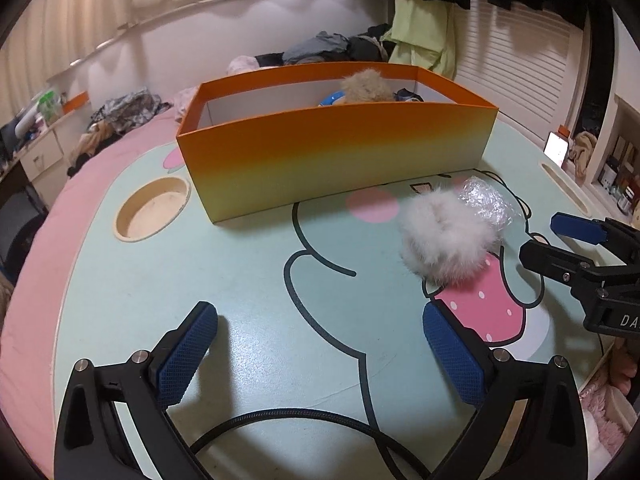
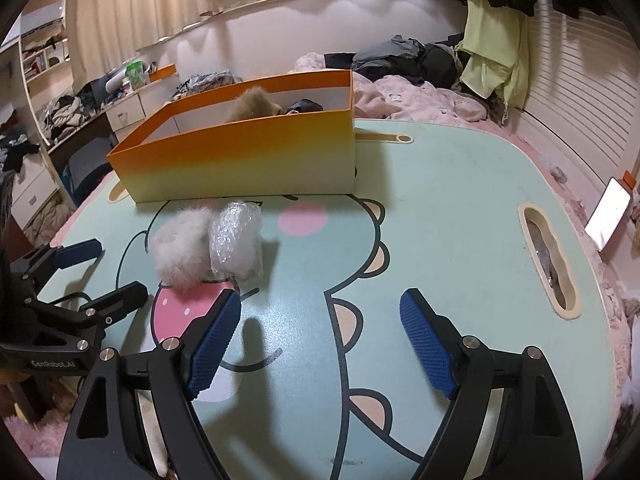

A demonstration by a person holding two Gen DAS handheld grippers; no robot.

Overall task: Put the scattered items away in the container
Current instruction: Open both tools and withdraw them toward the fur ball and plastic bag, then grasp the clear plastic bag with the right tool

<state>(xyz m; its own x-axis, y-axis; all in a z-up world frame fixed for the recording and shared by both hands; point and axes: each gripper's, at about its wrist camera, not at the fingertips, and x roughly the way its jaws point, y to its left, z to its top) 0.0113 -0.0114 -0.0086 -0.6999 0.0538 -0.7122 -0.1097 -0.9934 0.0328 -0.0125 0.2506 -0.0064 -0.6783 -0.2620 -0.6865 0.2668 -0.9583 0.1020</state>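
An orange-to-yellow open box point(image 1: 336, 156) stands on the cartoon table point(image 1: 248, 288); it also shows in the right wrist view point(image 2: 240, 160). Inside it lie a tan furry item point(image 1: 366, 86), a blue item and a dark item. A white fluffy scrunchie point(image 1: 446, 236) lies on the table in front of the box, touching a clear bubble-wrap bundle point(image 1: 486, 200). Both also show in the right wrist view: scrunchie point(image 2: 182, 246), bundle point(image 2: 236, 240). My left gripper point(image 1: 320, 332) is open and empty, near the scrunchie's left. My right gripper point(image 2: 320, 316) is open and empty, just short of the bundle.
The table has a round cup recess point(image 1: 154, 210) at the left and a slot handle point(image 2: 548, 256) at the right. A lit phone point(image 2: 608, 216) stands beyond the right edge. The pink bed with piled clothes point(image 2: 400, 60) lies behind the box.
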